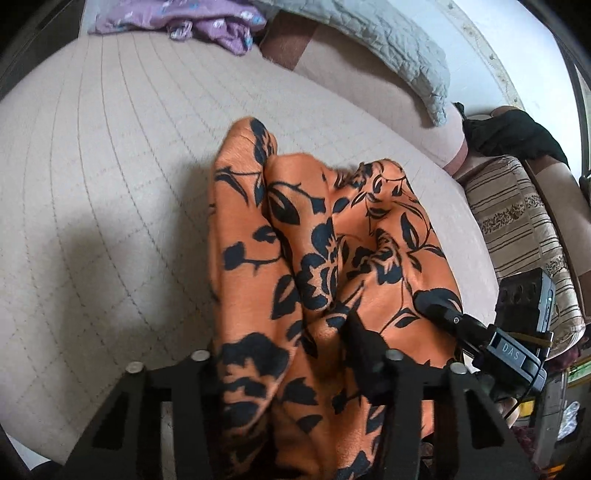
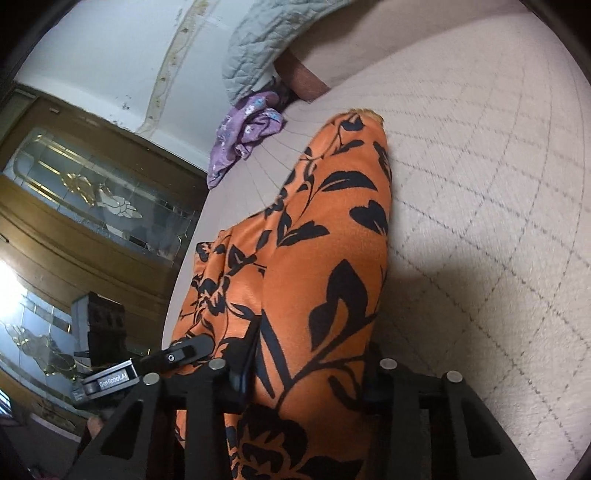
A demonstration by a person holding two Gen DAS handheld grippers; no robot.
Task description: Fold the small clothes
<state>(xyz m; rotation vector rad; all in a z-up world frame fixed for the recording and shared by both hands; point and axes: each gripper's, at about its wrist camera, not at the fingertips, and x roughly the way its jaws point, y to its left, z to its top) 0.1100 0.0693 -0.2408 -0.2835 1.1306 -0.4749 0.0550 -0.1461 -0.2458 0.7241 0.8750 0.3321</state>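
Note:
An orange garment with a black flower print hangs bunched between both grippers above a beige quilted bed. My left gripper is shut on its cloth, which drapes over the fingers and hides the tips. The right gripper shows at the garment's right edge in the left wrist view. In the right wrist view the garment falls across my right gripper, which is shut on it. The left gripper shows at the garment's left edge there.
A crumpled purple flowered garment lies at the bed's far side; it also shows in the right wrist view. A grey quilted blanket lies over the headboard cushion. A striped seat stands right of the bed. A wooden glass-panelled door is beyond.

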